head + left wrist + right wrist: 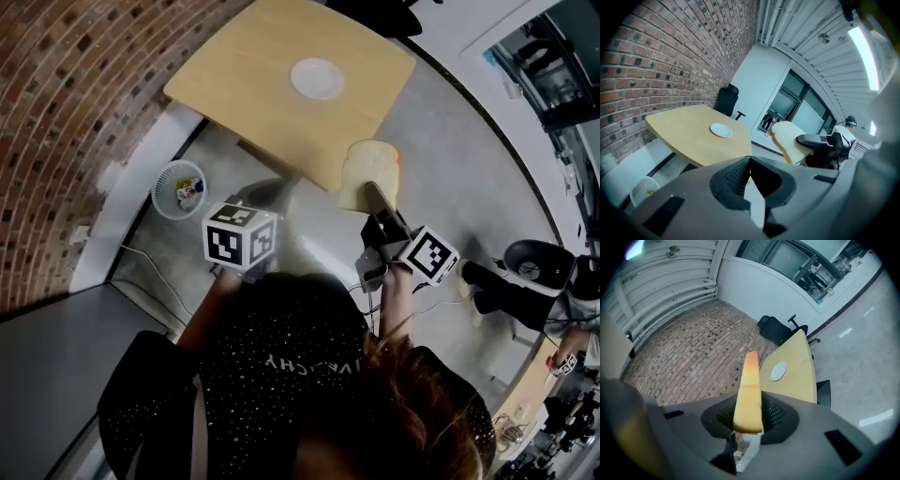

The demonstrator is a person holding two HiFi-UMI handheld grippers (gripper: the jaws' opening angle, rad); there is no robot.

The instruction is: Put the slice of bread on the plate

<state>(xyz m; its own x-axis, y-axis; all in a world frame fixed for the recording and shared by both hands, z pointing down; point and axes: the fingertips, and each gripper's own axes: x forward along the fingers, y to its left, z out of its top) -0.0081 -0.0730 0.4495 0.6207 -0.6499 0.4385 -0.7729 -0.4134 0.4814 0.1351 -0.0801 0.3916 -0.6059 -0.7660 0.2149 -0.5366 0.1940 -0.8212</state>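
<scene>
1. Your dark speckled top (281,375) filled the lower head view, with both forearms reaching forward from it.
2. Your right tongs (377,195) were clamped on the slice of bread (368,169) at its lower end. In the right gripper view the slice stood edge-on and upright between the jaws.
3. You held the slice in the air beside the near corner of the counter (272,112), touching nothing but the tongs and well apart from the plate (317,78).
4. That white plate lay flat on the counter, toward its far side.
5. Your left tongs (752,187) gripped nothing, their jaws parted by a narrow gap, and they were left of the bread.
6. On the floor stood a wastebasket (178,187), between the brick wall (56,112) and the counter; a black chair (727,99) stood beyond the counter.
</scene>
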